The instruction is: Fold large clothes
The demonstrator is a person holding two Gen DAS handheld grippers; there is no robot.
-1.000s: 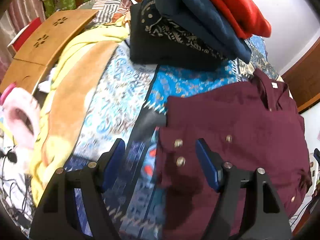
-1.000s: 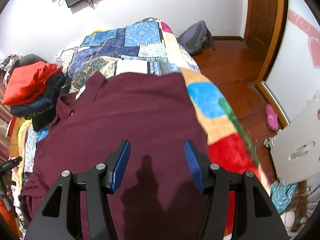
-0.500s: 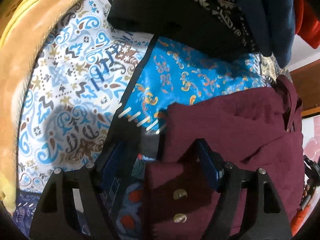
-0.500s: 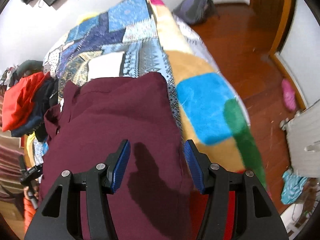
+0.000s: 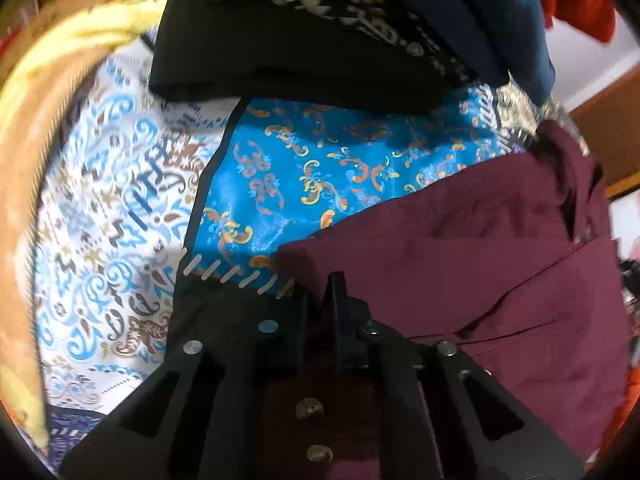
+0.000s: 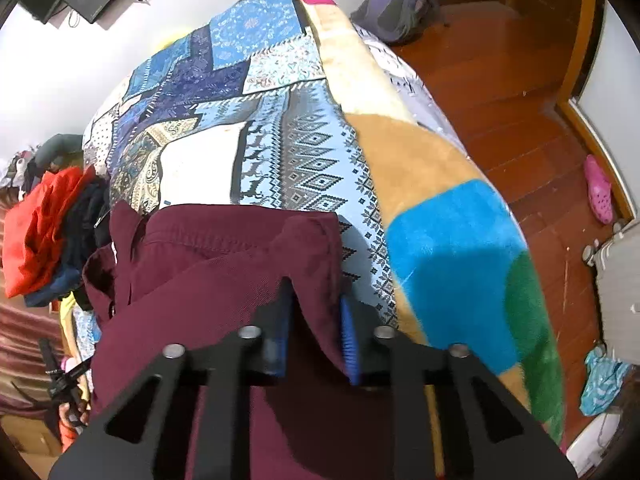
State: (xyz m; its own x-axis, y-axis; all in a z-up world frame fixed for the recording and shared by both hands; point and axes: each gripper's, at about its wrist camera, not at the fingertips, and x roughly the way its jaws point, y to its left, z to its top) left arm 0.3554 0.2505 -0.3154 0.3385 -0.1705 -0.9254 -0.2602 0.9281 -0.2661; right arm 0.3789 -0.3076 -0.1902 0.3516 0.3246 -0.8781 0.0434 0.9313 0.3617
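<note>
Two grippers: both pinch the same dark maroon button-up shirt (image 5: pixel 500 280), one at each side of it.
Left gripper (image 5: pixel 318 312): its black fingers are drawn close together on a fold at the shirt's edge, with maroon cloth caught between them; two round buttons on the shirt show below, between the gripper's arms.
Right gripper (image 6: pixel 314 332): its blue-padded fingers (image 6: pixel 349 340) are closed in on a raised hump of the shirt's cloth (image 6: pixel 224 264), which bulges up between them.
Shirt's place: it lies spread on the patchwork bedspread of blue, white and patterned panels (image 6: pixel 256 92), collar toward the far side in the left view, near the pile of clothes.
Bedspread near left gripper: a bright blue panel with orange scrolls (image 5: pixel 320 184) borders the shirt's edge; a white panel with blue swirls lies to its left.
Pile of folded clothes: black, patterned, navy and red pieces (image 5: pixel 288 40) stacked beyond the shirt; the same pile shows at the left edge of the right view.
Yellow fleece blanket (image 5: pixel 44 128): along the bed's far left side.
Floor: reddish wooden boards (image 6: pixel 520 92) beside the bed, with a pink clog (image 6: pixel 598 188) by the wall.
</note>
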